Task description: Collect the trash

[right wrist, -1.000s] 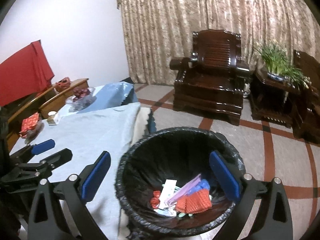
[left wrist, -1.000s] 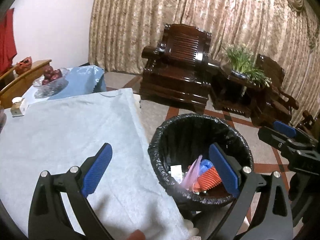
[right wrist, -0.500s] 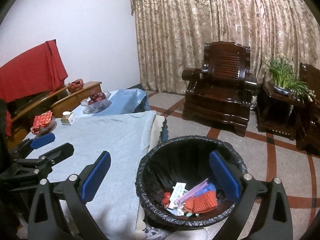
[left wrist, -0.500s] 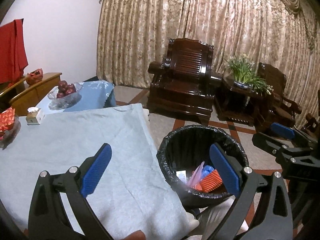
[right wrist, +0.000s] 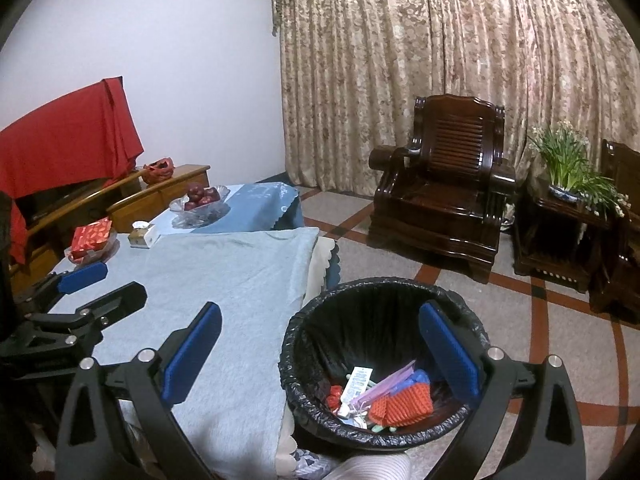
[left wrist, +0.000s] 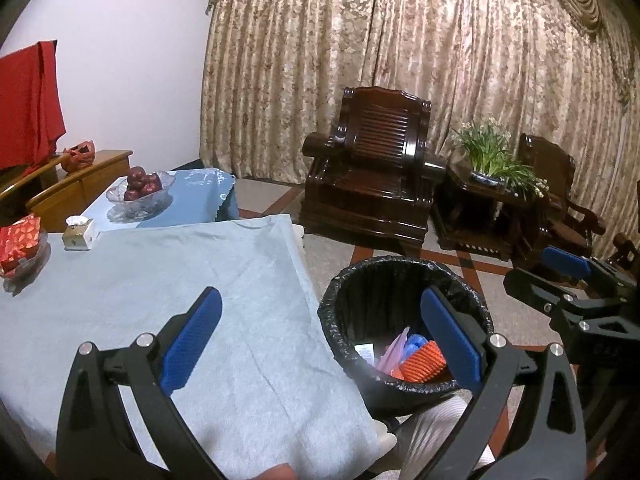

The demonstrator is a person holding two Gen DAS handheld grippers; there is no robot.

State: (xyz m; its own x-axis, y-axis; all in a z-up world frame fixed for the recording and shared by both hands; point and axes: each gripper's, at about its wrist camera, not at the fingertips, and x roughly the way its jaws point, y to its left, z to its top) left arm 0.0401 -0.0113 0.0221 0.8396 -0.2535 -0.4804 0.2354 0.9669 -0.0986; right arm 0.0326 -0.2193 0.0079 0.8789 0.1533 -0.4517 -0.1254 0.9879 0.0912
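Now both tongs [left wrist: 320, 344] [right wrist: 320, 344] gape empty above the black-lined bin [right wrist: 384, 292] holding orange, blue, perhaps paper trash [right wrist: 402, 402].

Heavy beige patterned curtains [right wrist: 460, 52] fill the upper right of the frame from the ceiling down to the floor, and a plain white wall [right wrist: 160, 40] takes the upper left. A dark carved wooden armchair [right wrist: 444, 196] stands at centre right before the curtains, beside a dark wooden side table [right wrist: 560, 240] bearing a green potted plant with white flowers [right wrist: 568, 160]. The speckled stone floor with red-brown bands [right wrist: 540, 312] spreads across the lower right. At left, a red cloth [right wrist: 68, 140] drapes over a light wooden cabinet [right wrist: 160, 196]. The light is dim and indoor.
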